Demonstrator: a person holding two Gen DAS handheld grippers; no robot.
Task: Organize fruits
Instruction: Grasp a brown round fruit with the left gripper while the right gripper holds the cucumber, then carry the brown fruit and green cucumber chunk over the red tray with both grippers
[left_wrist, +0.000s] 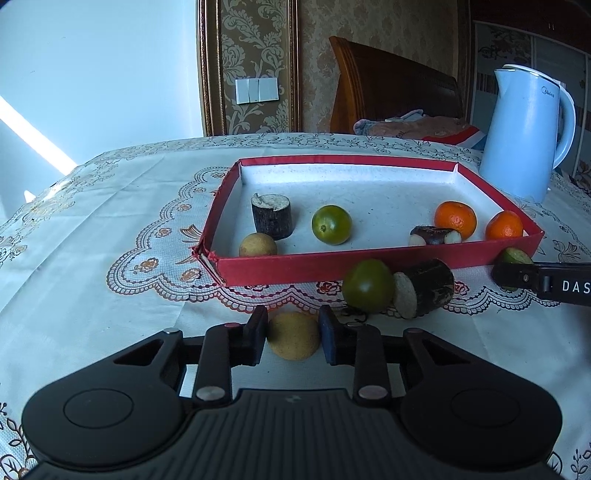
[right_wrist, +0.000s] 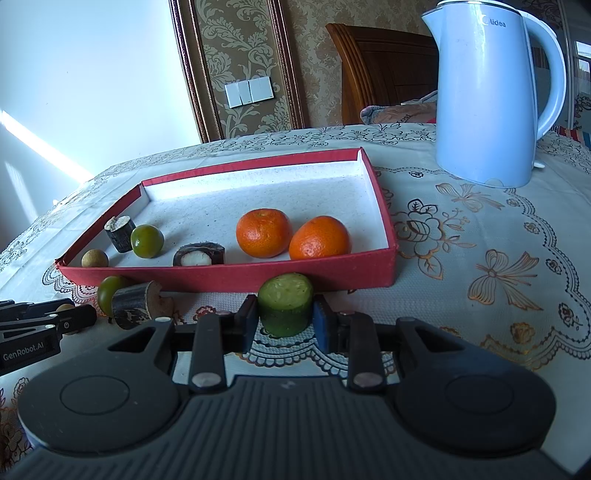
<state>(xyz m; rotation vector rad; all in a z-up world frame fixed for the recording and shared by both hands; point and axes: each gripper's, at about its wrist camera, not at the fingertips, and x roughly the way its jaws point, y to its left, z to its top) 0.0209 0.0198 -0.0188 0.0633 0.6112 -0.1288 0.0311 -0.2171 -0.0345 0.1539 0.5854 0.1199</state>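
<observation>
Left wrist view: left tool (left_wrist: 293, 338) clamped on a small tan round fruit (left_wrist: 293, 335), pads against both its sides, low over the patterned cloth of the bench (left_wrist: 110, 221), just in front of the red tray (left_wrist: 369, 264). Tray contents: tan round fruit (left_wrist: 258, 245) in the near left corner, upright dark cane stub (left_wrist: 272, 216) behind it, green citrus (left_wrist: 331, 224) mid-tray, peeled dark piece with white flesh (left_wrist: 435, 235), two oranges (left_wrist: 455, 219) (left_wrist: 504, 225) at the right end. Outside, against the tray's front wall: green round fruit (left_wrist: 368, 285) touching a dark cane segment (left_wrist: 424, 288) lying on its side. Right tool's finger enters at the right edge. Pale blue kettle (left_wrist: 524, 136) stands beyond the tray's far right corner.

Right wrist view: right tool (right_wrist: 285, 317) clamped on a green cut cylinder (right_wrist: 286, 308), cut face up, just before the tray's front wall (right_wrist: 258, 277). Same six items inside the tray. Left tool's fingers at the left edge, beside the green fruit and cane segment.
</observation>
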